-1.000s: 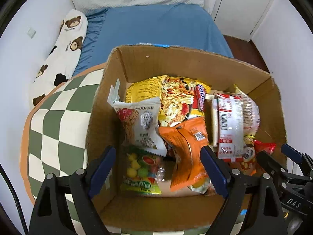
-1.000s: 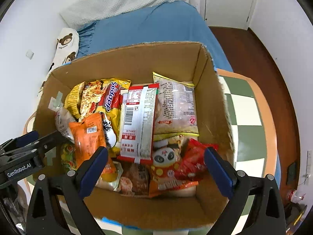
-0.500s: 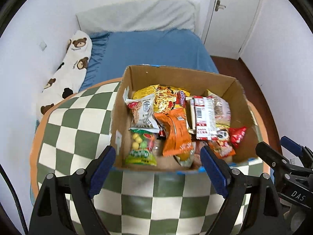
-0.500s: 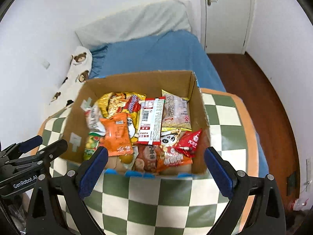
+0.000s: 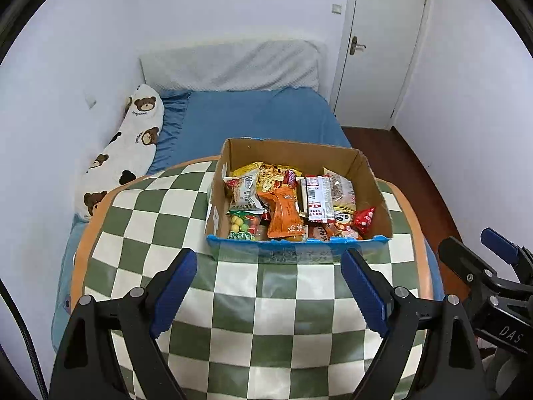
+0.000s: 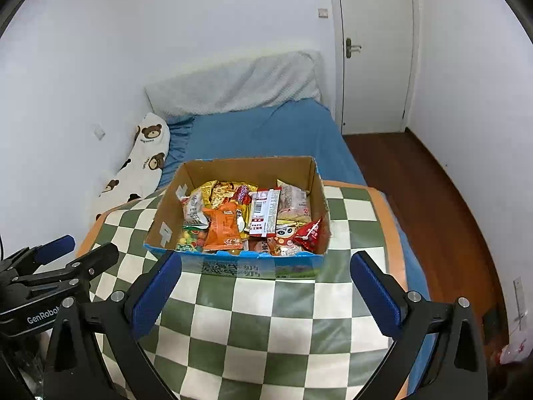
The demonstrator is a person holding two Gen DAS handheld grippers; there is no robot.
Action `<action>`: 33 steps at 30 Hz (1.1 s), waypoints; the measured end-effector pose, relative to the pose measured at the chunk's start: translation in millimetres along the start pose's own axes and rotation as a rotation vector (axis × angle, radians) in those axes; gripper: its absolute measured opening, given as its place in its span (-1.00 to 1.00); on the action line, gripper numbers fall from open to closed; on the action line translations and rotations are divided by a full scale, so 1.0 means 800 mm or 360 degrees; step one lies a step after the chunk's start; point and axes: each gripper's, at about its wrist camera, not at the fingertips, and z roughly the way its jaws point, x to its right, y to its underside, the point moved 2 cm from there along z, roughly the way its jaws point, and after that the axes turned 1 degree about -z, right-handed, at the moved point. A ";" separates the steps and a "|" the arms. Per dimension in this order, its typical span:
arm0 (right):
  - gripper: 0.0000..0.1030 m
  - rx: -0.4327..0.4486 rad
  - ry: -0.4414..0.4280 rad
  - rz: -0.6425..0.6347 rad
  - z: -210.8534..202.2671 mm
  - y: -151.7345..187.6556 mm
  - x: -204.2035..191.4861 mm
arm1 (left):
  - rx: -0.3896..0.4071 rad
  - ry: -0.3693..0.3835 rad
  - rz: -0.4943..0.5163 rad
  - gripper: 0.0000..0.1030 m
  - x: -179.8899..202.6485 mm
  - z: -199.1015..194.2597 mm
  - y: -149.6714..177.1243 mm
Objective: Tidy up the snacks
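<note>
a: where are the snacks right now?

b: all of them sit in the cardboard box [image 5: 293,200] on the checkered tabletop [image 5: 233,316], toward its far edge, packed side by side. i have both tools hovering on the near side, well apart from the box. the left gripper [image 5: 268,286] has its fingers spread wide with nothing between them, and the right gripper [image 6: 265,286] is the same.

a: how do you expect the packets to handle?

b: light and soft, i'd guess. the orange packet [image 5: 283,215] and the red-and-white packet [image 5: 316,196] look like slick film, so i'd pinch a crimped end seam, not the puffed middle (squeezing there could crush what's inside). the candy bag [image 5: 242,225] at the near-left corner looks lumpy and should give under the fingers. the small red packet [image 6: 308,231] leans against the right wall, its upper corner free to take.

a: and the box itself?

b: stiff enough walls, though the near one is low with a torn blue edge. i'd judge it slides easily on that smooth cloth.

a: the room?

b: small. a bed [image 6: 266,133] with a blue sheet lies just behind the tabletop, a bear-print pillow [image 5: 130,153] along the wall, a white door [image 6: 373,50] at the back, and a dark wood floor [image 6: 433,200] to the right.
</note>
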 end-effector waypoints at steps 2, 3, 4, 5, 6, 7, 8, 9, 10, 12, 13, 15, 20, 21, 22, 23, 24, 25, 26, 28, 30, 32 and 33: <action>1.00 0.0024 0.0010 -0.0010 -0.019 0.006 -0.002 | 0.0029 -0.0004 0.0002 0.72 0.001 -0.014 0.004; 1.00 0.0035 0.0009 -0.0014 -0.027 0.007 -0.004 | 0.0054 -0.0020 0.0005 0.72 0.001 -0.024 0.007; 1.00 0.0050 0.0013 -0.0022 -0.037 0.010 -0.005 | 0.0071 -0.0029 0.0007 0.72 0.001 -0.032 0.009; 1.00 0.0061 0.0012 -0.0030 -0.044 0.011 -0.007 | 0.0089 -0.0035 0.0008 0.74 0.001 -0.041 0.012; 1.00 0.0073 0.0013 -0.0035 -0.051 0.013 -0.008 | 0.0111 -0.0037 0.0006 0.82 0.001 -0.050 0.015; 1.00 0.0086 0.0014 -0.0041 -0.059 0.014 -0.010 | 0.0131 -0.0040 0.0012 0.89 0.001 -0.059 0.018; 1.00 0.0093 0.0011 -0.0045 -0.064 0.015 -0.011 | 0.0138 -0.0045 0.0017 0.96 0.001 -0.063 0.020; 1.00 0.0096 0.0004 -0.0045 -0.070 0.017 -0.013 | 0.0146 -0.0051 0.0022 0.96 0.002 -0.070 0.022; 1.00 0.0097 -0.0006 -0.0041 -0.076 0.020 -0.014 | 0.0149 -0.0048 0.0027 0.96 0.003 -0.074 0.025; 1.00 0.0101 -0.0014 -0.0040 -0.084 0.023 -0.015 | 0.0147 -0.0046 0.0022 0.99 0.002 -0.079 0.028; 1.00 0.0106 -0.0011 -0.0040 -0.087 0.025 -0.015 | 0.0150 -0.0048 0.0018 0.99 0.001 -0.081 0.029; 1.00 0.0115 -0.0006 -0.0039 -0.092 0.027 -0.015 | 0.0166 -0.0061 0.0001 0.99 -0.002 -0.085 0.031; 1.00 0.0132 0.0015 -0.0036 -0.097 0.028 -0.010 | 0.0186 -0.0067 -0.0014 0.99 -0.004 -0.089 0.032; 1.00 0.0137 0.0020 -0.0035 -0.097 0.028 -0.009 | 0.0190 -0.0072 -0.0010 0.99 -0.003 -0.088 0.032; 1.00 0.0140 0.0025 -0.0037 -0.096 0.027 -0.008 | 0.0189 -0.0076 -0.0007 0.99 -0.002 -0.086 0.032; 1.00 0.0142 0.0028 -0.0037 -0.094 0.026 -0.008 | 0.0182 -0.0079 -0.0004 0.99 -0.001 -0.083 0.031; 1.00 0.0144 0.0033 -0.0036 -0.092 0.025 -0.007 | 0.0177 -0.0087 -0.0002 0.99 0.000 -0.078 0.030; 1.00 0.0139 0.0040 -0.0037 -0.087 0.023 -0.006 | 0.0172 -0.0092 0.0002 0.99 0.001 -0.075 0.030; 1.00 0.0135 0.0043 -0.0037 -0.084 0.022 -0.005 | 0.0154 -0.0097 0.0012 0.99 0.002 -0.068 0.028; 1.00 0.0138 0.0053 -0.0032 -0.076 0.019 -0.002 | 0.0148 -0.0112 0.0016 0.99 0.003 -0.059 0.026; 1.00 0.0127 0.0069 -0.0031 -0.063 0.016 0.001 | 0.0129 -0.0120 0.0026 0.99 0.005 -0.045 0.022; 1.00 0.0131 0.0082 -0.0031 -0.053 0.012 0.004 | 0.0111 -0.0143 0.0026 0.99 0.006 -0.031 0.018; 1.00 0.0134 0.0095 -0.0032 -0.047 0.010 0.005 | 0.0100 -0.0143 0.0022 0.99 0.005 -0.025 0.016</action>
